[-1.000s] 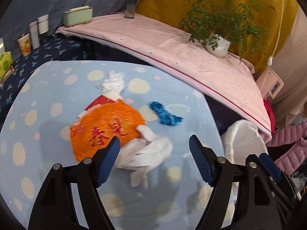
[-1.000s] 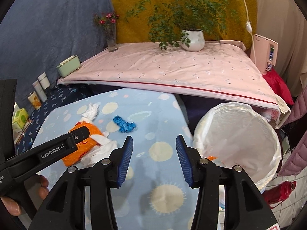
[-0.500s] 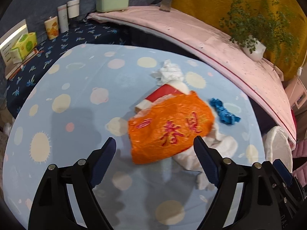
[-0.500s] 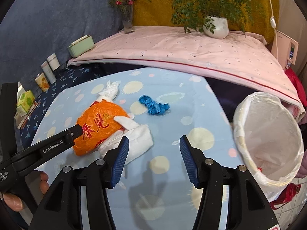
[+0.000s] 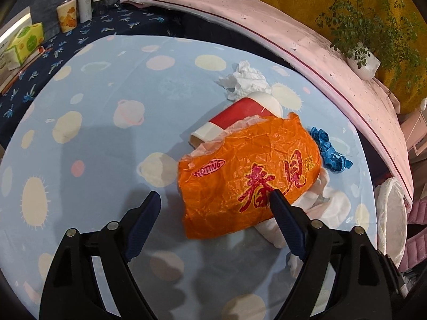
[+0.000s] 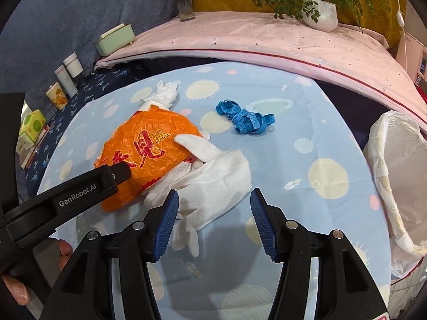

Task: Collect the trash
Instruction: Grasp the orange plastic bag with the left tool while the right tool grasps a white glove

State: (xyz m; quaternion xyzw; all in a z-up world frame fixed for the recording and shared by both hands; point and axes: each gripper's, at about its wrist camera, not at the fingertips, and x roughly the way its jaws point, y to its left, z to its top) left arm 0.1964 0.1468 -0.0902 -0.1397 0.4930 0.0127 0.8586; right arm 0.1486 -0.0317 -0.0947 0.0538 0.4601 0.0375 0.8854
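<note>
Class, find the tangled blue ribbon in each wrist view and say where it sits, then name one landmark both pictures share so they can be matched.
Left wrist view: the blue ribbon lies right of centre, against the far right edge of the orange bag.
Right wrist view: the blue ribbon lies upper centre, alone on the cloth, right of the bag.
Shared landmark: the white plant pot on the pink cover.

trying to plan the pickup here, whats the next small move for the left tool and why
Probably lower the left tool onto the orange wrapper and close. Its jaws stand open with the wrapper's near edge between them, nothing gripped yet, and the lined bin waits open at the table's edge.
</note>
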